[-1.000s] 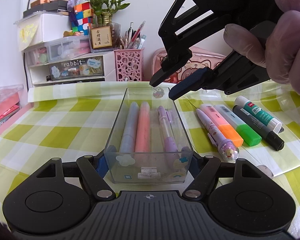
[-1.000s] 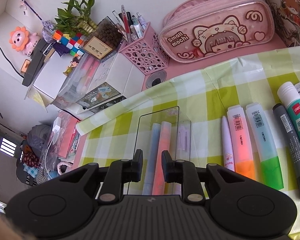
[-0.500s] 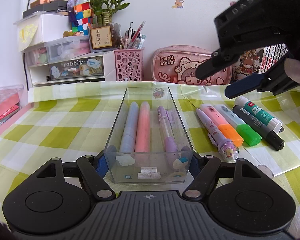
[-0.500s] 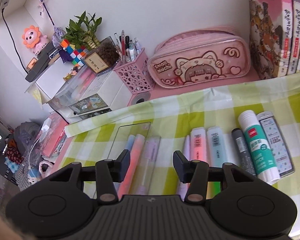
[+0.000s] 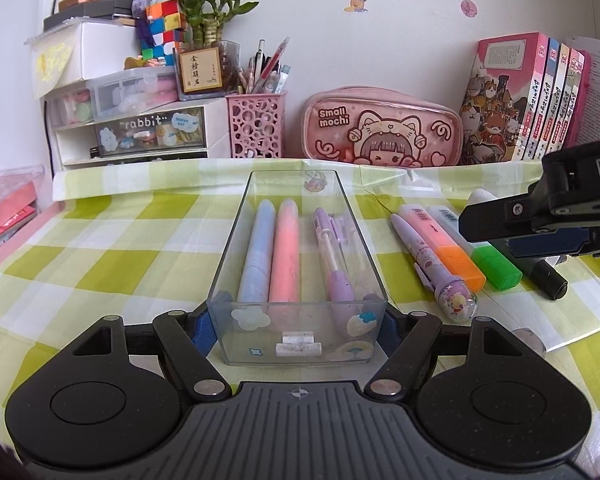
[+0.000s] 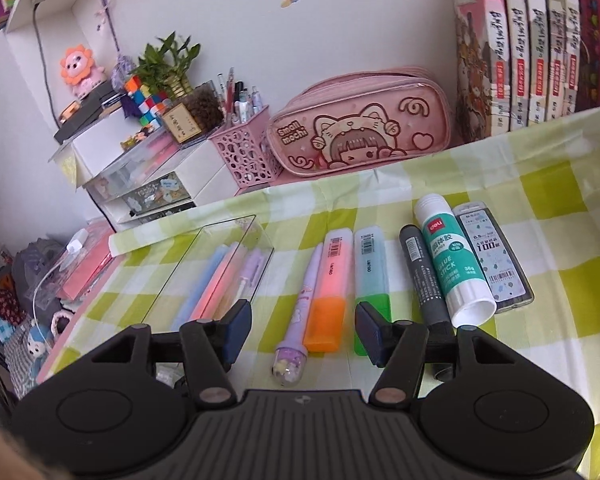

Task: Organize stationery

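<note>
L gripper (image 5: 298, 322) clamped on near end of clear tray (image 5: 236, 236), dead centre on checked cloth (image 5: 100, 264); 3 pens inside. R gripper (image 6: 300, 326) jaws opening, nothing gripped, over purple pen (image 6: 300, 312) + orange highlighter (image 6: 326, 292). Green highlighter (image 6: 372, 276), glue stick (image 6: 446, 264) at 3 o'clock of tray.

Pencil case (image 5: 382, 128): "Small mochi"; drawer (image 5: 148, 130): "rabbit"; glue stick (image 6: 450, 264): "GLUE STICK" (deli brand).

A home study desk, probably a child's: beyond the jaws stand a pink pencil case (image 5: 382, 128), a pen holder (image 5: 256, 125), small drawers (image 5: 132, 132), comic books (image 5: 528, 96), a cube puzzle (image 5: 165, 26) and wall stickers (image 5: 358, 2)
</note>
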A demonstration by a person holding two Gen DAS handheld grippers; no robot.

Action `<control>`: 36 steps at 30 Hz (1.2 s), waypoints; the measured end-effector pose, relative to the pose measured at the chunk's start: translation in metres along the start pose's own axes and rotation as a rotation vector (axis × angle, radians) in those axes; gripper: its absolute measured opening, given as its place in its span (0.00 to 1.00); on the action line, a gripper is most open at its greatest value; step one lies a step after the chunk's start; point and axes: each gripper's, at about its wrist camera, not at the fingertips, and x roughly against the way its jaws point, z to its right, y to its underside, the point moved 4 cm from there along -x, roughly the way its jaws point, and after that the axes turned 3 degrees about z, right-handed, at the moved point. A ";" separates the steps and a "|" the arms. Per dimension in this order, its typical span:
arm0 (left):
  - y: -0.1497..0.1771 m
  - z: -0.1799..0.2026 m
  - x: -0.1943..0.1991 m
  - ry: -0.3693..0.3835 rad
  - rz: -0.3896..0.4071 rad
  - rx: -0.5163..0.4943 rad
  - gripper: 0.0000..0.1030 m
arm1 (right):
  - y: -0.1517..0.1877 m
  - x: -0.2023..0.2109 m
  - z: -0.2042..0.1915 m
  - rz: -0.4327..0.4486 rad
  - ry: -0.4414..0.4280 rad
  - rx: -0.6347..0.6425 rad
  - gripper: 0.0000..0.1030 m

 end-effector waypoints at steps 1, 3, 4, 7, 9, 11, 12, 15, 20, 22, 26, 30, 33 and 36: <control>0.000 0.000 0.000 0.000 -0.001 0.000 0.71 | 0.001 -0.001 -0.002 -0.002 -0.006 0.002 0.54; 0.000 -0.001 -0.001 0.001 -0.003 0.001 0.71 | 0.004 -0.004 -0.003 -0.018 -0.014 -0.025 0.54; -0.001 -0.001 -0.001 0.001 -0.003 0.002 0.71 | 0.006 -0.006 -0.003 -0.032 -0.028 -0.036 0.54; -0.001 -0.002 -0.001 -0.001 0.000 0.006 0.71 | 0.011 -0.012 -0.003 -0.066 -0.042 -0.061 0.45; -0.001 -0.002 -0.001 -0.001 0.001 0.013 0.71 | 0.013 -0.014 -0.001 -0.081 -0.034 -0.081 0.37; 0.000 -0.003 0.000 -0.002 0.004 0.017 0.71 | 0.016 -0.014 0.000 -0.092 -0.038 -0.099 0.30; 0.000 -0.003 0.000 -0.003 0.005 0.019 0.71 | 0.017 -0.015 0.000 -0.098 -0.044 -0.107 0.29; 0.000 -0.002 0.000 -0.004 0.004 0.016 0.71 | 0.020 -0.019 -0.002 -0.109 -0.035 -0.106 0.23; 0.000 -0.002 0.000 -0.004 0.002 0.013 0.71 | 0.022 -0.024 -0.002 -0.102 -0.034 -0.116 0.20; 0.000 -0.002 0.000 -0.004 0.001 0.011 0.71 | 0.021 -0.023 0.000 -0.099 -0.019 -0.122 0.20; 0.000 -0.002 0.000 -0.005 0.001 0.010 0.71 | 0.017 -0.017 0.008 -0.093 0.014 -0.125 0.19; 0.000 -0.001 0.000 -0.006 0.000 0.008 0.71 | 0.015 -0.015 0.011 -0.122 0.001 -0.129 0.19; 0.000 -0.001 0.000 -0.007 0.000 0.007 0.71 | 0.013 -0.016 0.011 -0.129 -0.015 -0.149 0.20; 0.000 -0.001 0.000 -0.007 0.000 0.007 0.71 | 0.010 -0.018 0.012 -0.129 -0.024 -0.164 0.21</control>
